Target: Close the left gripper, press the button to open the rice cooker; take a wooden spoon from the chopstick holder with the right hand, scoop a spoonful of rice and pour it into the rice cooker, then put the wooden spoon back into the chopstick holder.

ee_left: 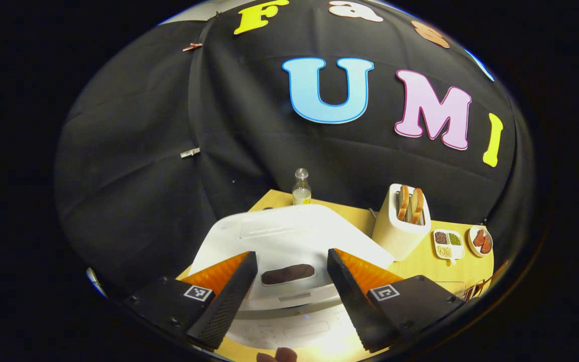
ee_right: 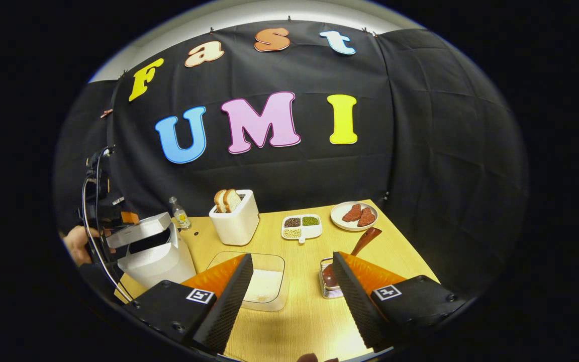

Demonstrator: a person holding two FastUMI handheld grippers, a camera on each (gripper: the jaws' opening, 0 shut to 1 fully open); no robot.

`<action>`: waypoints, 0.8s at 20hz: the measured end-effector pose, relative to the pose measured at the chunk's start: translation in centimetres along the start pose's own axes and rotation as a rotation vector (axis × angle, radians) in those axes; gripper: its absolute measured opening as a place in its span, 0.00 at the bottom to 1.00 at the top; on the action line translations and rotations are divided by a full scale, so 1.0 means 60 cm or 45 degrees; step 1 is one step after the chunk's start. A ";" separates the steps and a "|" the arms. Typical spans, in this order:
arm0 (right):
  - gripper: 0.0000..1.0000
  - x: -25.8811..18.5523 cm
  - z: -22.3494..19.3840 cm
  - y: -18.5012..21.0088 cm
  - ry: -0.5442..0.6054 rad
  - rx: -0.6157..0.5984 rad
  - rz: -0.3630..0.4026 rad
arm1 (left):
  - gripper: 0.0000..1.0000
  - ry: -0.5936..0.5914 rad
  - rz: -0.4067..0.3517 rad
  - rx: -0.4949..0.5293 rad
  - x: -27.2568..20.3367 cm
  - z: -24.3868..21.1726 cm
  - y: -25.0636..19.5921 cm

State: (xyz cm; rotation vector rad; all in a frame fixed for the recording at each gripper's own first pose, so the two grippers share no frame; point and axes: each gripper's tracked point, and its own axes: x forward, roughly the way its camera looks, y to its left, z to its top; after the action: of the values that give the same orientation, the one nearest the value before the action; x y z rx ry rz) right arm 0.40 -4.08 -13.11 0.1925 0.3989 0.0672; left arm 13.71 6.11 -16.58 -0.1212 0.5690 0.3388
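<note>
My left gripper (ee_left: 292, 255) is open and hovers just above the white rice cooker (ee_left: 289, 234), its fingers either side of the dark button panel (ee_left: 288, 274) at the lid's front. In the right gripper view the rice cooker (ee_right: 151, 254) stands at the table's left, with a dark gap under its lid; a hand (ee_right: 75, 245) holds the left gripper (ee_right: 118, 217) over it. My right gripper (ee_right: 292, 257) is open and holds nothing above the table. Behind its fingers are a clear box of white rice (ee_right: 262, 282) and a chopstick holder (ee_right: 328, 285) with a wooden spoon (ee_right: 362, 241) leaning out of it.
A white toaster (ee_right: 236, 218) with bread slices stands at the back, with a small bottle (ee_right: 180, 213) to its left. A divided dish of beans (ee_right: 301, 226) and a plate of meat slices (ee_right: 354, 215) lie at the back right. The black cloth wall closes the table's far side.
</note>
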 end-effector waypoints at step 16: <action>0.99 -0.009 -0.022 0.018 0.028 -0.011 0.028 | 0.99 0.105 -0.020 0.047 0.017 -0.102 -0.016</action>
State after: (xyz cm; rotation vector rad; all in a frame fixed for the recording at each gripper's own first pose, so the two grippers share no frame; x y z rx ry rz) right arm -0.64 -2.87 -13.87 0.1877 0.4185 0.0930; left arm 11.74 4.26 -22.24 -0.1043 0.6556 0.3093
